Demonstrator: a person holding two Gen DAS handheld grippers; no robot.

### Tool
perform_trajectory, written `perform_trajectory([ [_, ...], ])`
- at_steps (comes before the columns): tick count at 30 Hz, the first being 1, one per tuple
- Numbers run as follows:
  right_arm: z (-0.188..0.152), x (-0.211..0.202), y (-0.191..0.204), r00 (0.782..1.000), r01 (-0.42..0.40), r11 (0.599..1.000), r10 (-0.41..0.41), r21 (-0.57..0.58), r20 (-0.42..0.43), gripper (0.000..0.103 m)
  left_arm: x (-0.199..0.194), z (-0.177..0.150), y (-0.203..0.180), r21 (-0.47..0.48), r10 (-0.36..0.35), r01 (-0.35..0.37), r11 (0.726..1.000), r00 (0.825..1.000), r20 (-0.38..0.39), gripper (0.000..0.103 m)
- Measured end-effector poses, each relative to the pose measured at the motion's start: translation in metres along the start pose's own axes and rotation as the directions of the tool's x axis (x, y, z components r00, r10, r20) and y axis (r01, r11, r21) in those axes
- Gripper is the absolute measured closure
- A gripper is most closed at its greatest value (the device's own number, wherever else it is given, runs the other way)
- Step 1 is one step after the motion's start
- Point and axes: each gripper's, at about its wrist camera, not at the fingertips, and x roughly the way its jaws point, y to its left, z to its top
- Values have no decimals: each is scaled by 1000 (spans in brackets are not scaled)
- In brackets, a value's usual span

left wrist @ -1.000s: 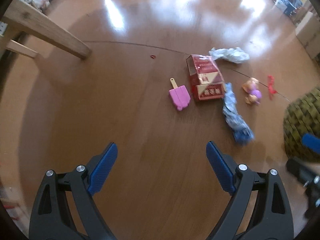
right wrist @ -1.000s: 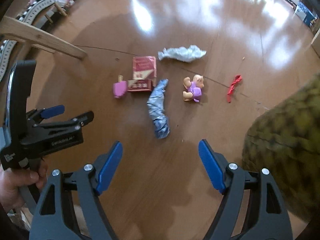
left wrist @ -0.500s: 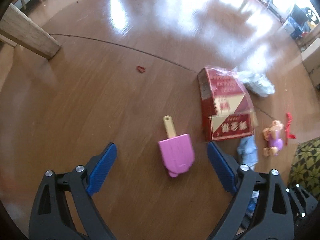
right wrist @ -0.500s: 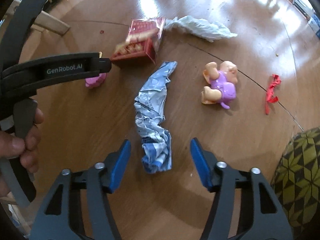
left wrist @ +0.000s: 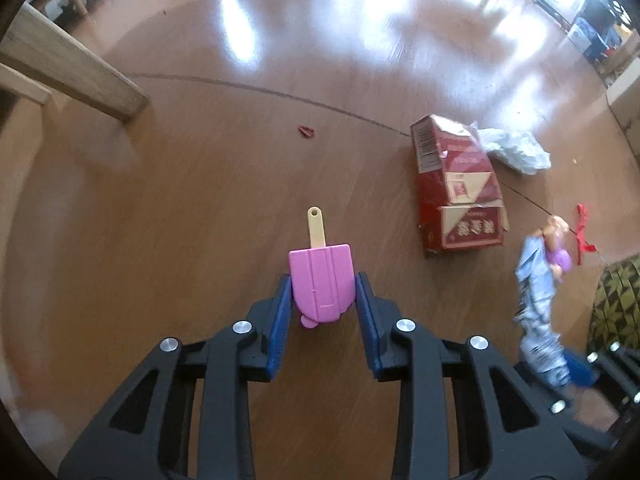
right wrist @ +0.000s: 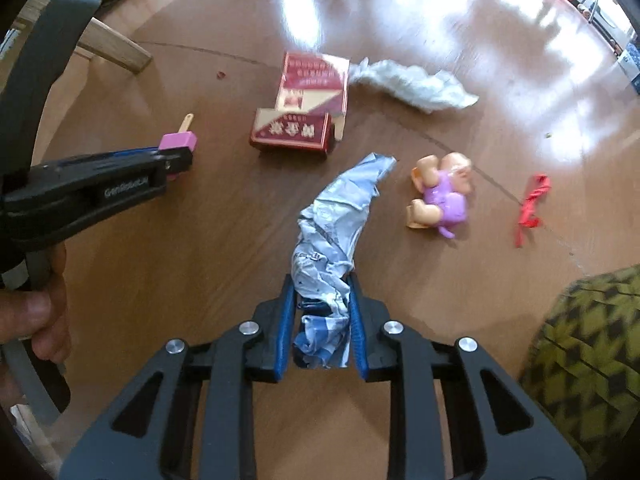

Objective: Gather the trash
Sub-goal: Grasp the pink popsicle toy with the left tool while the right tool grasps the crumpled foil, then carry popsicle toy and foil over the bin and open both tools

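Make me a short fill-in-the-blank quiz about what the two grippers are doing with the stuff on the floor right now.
1. The left gripper is shut on the ____ popsicle toy.
2. The right gripper is shut on the crumpled ____ wrapper.
3. The red carton lies on the floor, held by ____ gripper.
4. The doll wears a ____ outfit.

Missing words: pink; blue; neither; purple

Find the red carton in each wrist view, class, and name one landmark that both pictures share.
Left wrist: the red carton lies right of centre, beyond the pink popsicle toy.
Right wrist: the carton lies in the upper middle, left of the white crumpled wrapper.
Shared landmark: the wooden furniture leg, upper left in both.
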Motion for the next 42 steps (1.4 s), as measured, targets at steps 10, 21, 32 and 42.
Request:
perform_trajectory([
  [10,-8,-163,-1,994,-55,995,47,78,101,78,-167,-27,-18,135,31,-41,990,997,77,72],
  [21,-53,-351,3,973,-112,991,94,75,209,78,-356,-89,-45,107,-7,-2,994,996,88,72],
  [32,-94,-375,-1,960,-163,983,138,85,242,78,-391,-135,-34,89,-57,47,995,992,110,72],
  [42,-97,-373,-9,958,-181,978,152,101,244,78,-386,-127,-43,98,-64,53,994,992,111,72],
])
